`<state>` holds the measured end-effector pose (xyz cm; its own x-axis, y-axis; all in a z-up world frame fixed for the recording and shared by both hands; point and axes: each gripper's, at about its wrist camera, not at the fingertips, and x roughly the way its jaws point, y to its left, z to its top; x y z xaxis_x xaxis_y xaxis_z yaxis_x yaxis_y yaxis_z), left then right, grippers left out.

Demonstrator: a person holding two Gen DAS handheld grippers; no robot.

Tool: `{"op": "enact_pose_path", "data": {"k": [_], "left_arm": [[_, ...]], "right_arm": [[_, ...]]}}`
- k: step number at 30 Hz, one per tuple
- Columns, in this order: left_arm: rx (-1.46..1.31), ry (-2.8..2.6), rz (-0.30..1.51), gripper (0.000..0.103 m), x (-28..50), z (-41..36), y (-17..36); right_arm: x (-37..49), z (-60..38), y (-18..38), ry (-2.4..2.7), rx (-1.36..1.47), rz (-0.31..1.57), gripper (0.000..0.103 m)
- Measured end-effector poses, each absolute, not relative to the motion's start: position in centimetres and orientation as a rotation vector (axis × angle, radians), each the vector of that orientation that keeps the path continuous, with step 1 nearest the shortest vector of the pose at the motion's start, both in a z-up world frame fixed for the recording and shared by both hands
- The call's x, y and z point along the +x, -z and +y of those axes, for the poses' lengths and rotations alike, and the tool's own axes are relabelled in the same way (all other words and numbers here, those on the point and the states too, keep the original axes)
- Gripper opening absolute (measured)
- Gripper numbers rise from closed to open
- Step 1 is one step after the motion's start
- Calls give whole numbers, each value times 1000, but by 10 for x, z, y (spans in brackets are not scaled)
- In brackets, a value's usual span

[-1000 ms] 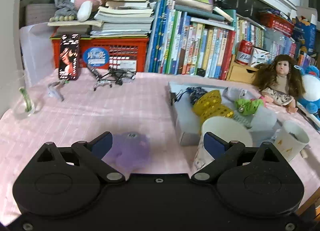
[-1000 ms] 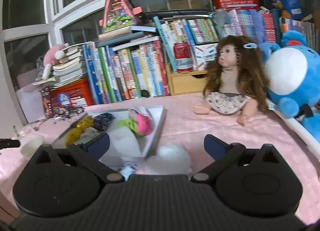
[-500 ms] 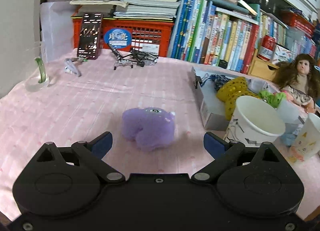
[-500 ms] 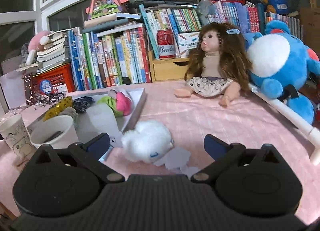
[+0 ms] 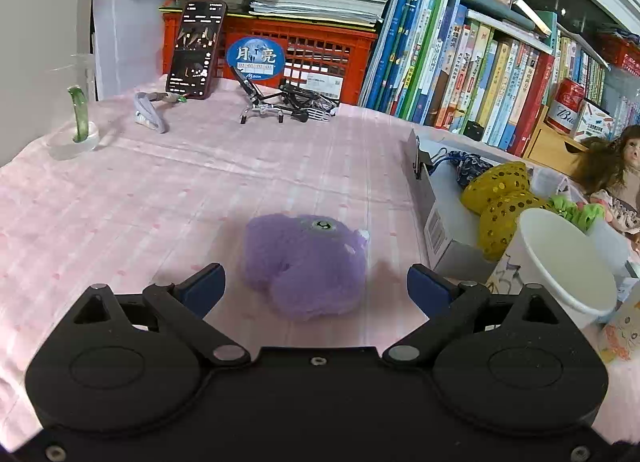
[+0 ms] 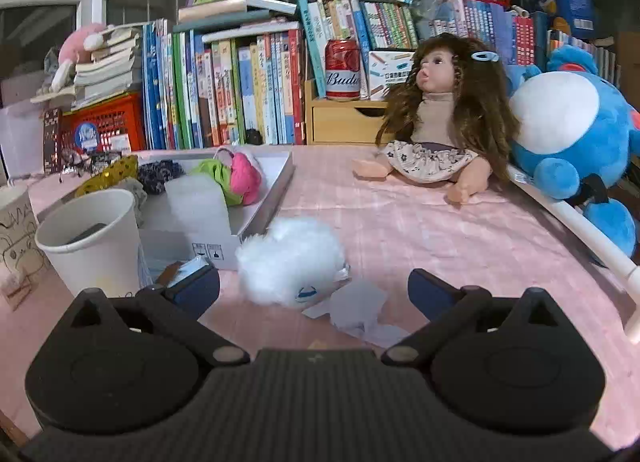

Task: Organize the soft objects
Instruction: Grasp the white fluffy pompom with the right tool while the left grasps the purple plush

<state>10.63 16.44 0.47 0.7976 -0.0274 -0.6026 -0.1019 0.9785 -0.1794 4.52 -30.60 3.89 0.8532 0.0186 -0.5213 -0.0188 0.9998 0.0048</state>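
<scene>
A purple plush toy [image 5: 306, 264] lies on the pink tablecloth, just ahead of my left gripper [image 5: 316, 288], which is open with the toy's near end between its fingertips, untouched. A white fluffy toy [image 6: 290, 260] lies beside the grey box [image 6: 276, 194], in front of my right gripper [image 6: 314, 288]; this gripper is open and holds nothing. The box [image 5: 438, 222] contains a yellow sequinned bow [image 5: 502, 202], a green scrunchie [image 6: 216, 176], a pink soft piece [image 6: 244, 178] and a dark fabric item [image 6: 160, 176].
Two paper cups [image 6: 94, 240] [image 5: 560, 262] stand by the box's near end. Crumpled paper [image 6: 356, 312] lies by the white toy. A doll [image 6: 440, 118] and blue plush [image 6: 572, 130] sit at the right. Books, a red crate [image 5: 304, 50], a phone [image 5: 196, 50] and a glass [image 5: 76, 118] line the back.
Both grippers have pulled back from the toys. The purple toy and the white toy have come fully into view ahead of the fingers, lying free on the cloth.
</scene>
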Motion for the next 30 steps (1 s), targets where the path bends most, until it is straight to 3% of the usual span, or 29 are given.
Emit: {"op": "enact_pose_path", "data": {"k": [12,19,24,30], "left_arm": [[-215,-49,678,91,122,162,3],[-198,-60,685,80,127,162,5],[-165,-82,676,68,127,160,6],[-147,-75,674,66,127,160,5]], "right_arm": [[61,-294,-27,-9,-117,595,103],[67,-294,-23,0,-124,617,101],[73,-293,-17,0,-126,646,94],[73,-291,-16,-22,-121,651,83]]}}
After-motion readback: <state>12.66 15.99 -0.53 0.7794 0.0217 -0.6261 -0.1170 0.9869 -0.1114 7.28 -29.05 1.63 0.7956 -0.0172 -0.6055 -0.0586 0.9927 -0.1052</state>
